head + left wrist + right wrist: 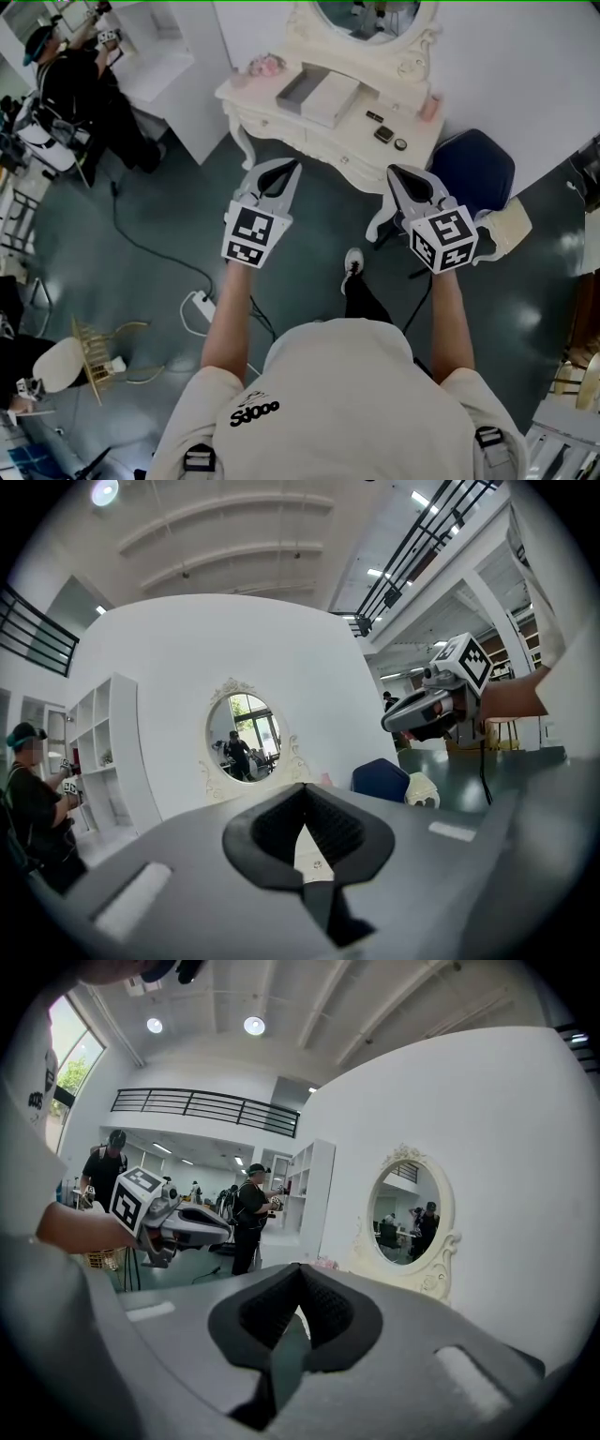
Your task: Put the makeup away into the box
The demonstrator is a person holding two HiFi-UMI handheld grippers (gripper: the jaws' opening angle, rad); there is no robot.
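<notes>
Two closed and empty, left hand-held gripper [289, 169], right hand-held gripper [397, 174], makeup [384, 134] well ahead, near box [328, 98]

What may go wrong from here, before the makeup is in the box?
1. A cable and a power strip lie on the floor at the person's left; a step toward the table may catch them.
2. The makeup pieces are small and lie near the table's right end; the right gripper may push one off.
3. The pink bottle standing beside them may tip.
</notes>
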